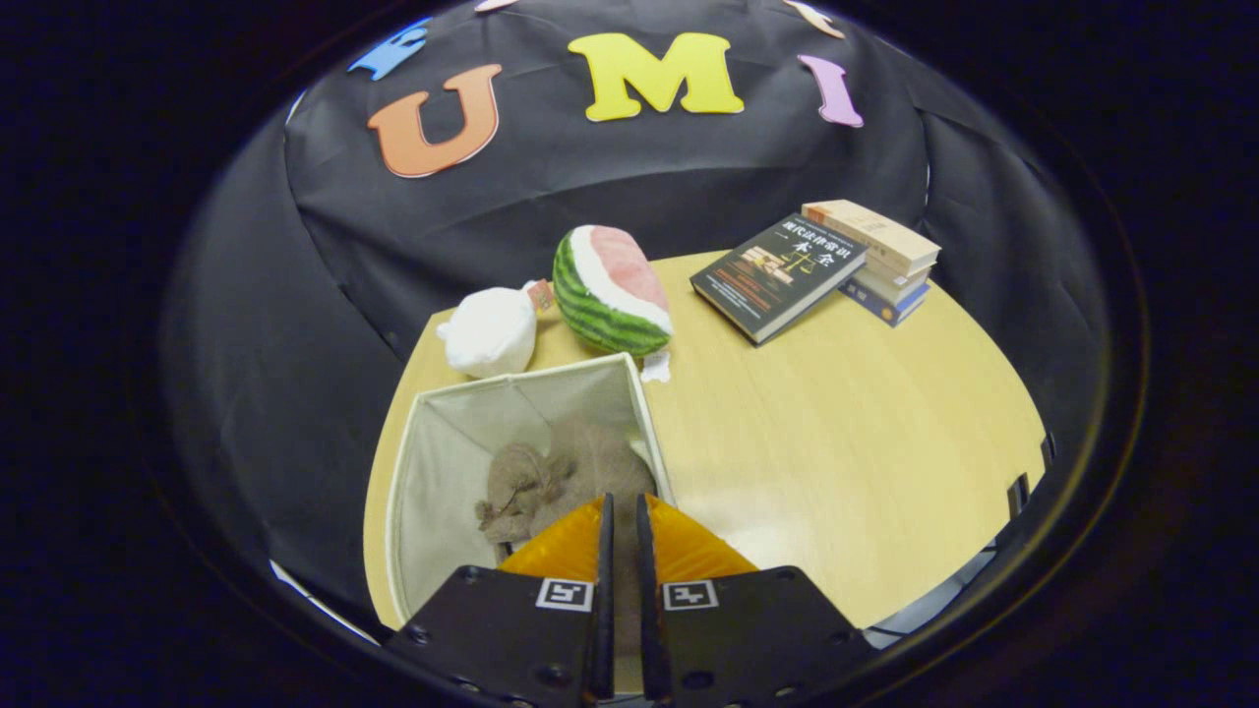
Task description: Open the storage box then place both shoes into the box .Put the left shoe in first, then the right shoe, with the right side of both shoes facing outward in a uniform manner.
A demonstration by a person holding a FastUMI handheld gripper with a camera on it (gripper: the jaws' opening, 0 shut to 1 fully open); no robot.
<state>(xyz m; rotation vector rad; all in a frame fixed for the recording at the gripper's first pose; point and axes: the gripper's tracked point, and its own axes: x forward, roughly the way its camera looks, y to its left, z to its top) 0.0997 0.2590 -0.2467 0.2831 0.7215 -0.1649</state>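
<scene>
The cream fabric storage box (448, 462) stands open at the table's near left corner, just ahead of my fingers. Grey-brown suede shoe material (536, 482) with laces lies inside it, against the right wall. I cannot tell whether this is one shoe or two. My gripper (620, 531) hovers over the box's near right part. Its fingers stand almost together, a thin strip of the grey-brown shoe showing in the narrow slit between them. The part of the shoe under the fingers is hidden.
Behind the box sit a white plush toy (489, 331) and a watermelon-slice plush (610, 292). A dark book (779, 275) leans on a small stack of books (885, 261) at the back right. The light wooden table (846, 442) spreads bare to the right of the box.
</scene>
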